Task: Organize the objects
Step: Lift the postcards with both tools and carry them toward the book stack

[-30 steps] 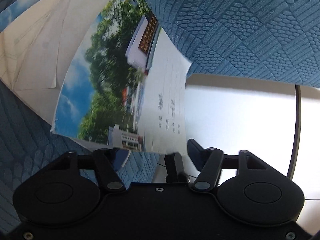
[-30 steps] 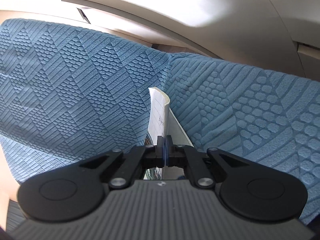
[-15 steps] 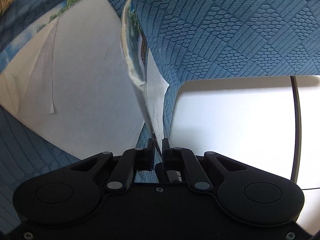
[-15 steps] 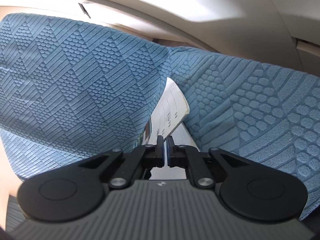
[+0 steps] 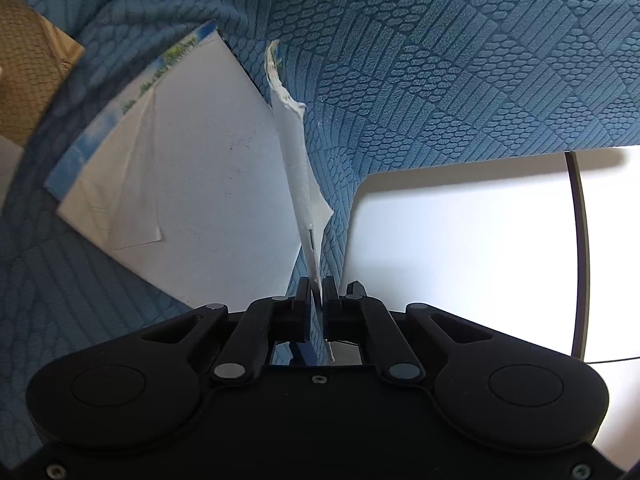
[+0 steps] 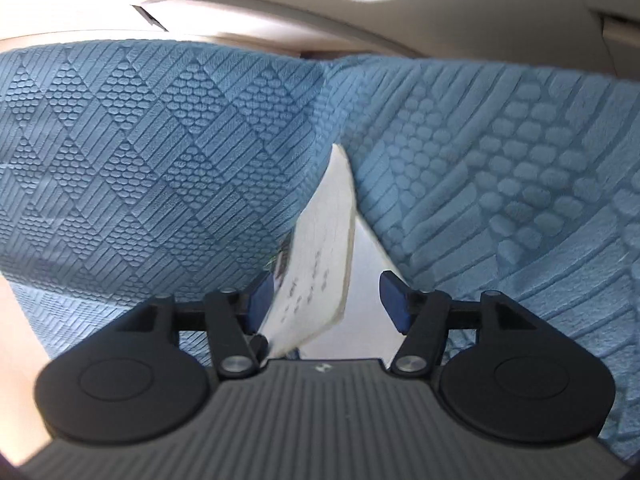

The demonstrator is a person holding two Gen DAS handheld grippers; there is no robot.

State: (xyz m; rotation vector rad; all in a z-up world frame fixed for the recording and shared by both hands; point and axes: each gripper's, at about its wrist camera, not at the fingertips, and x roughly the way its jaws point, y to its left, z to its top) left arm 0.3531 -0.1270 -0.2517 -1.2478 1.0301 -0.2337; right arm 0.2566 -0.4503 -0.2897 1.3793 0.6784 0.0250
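our left gripper (image 5: 317, 285) pinches the booklet (image 5: 298, 168) edge-on above the blue sofa (image 5: 440, 60) to carry it, while our right gripper (image 6: 326, 300) has just been opening, freeing it

In the left wrist view, blue cushions (image 5: 460, 80) wall off the top and right of frame; open white floor (image 5: 460, 260) lies lower right. A flat booklet (image 5: 192, 184) covers the seat at left. In the right wrist view, two cushions (image 6: 160, 168) meet centre, a booklet (image 6: 320, 272) wedged in their narrow gap.
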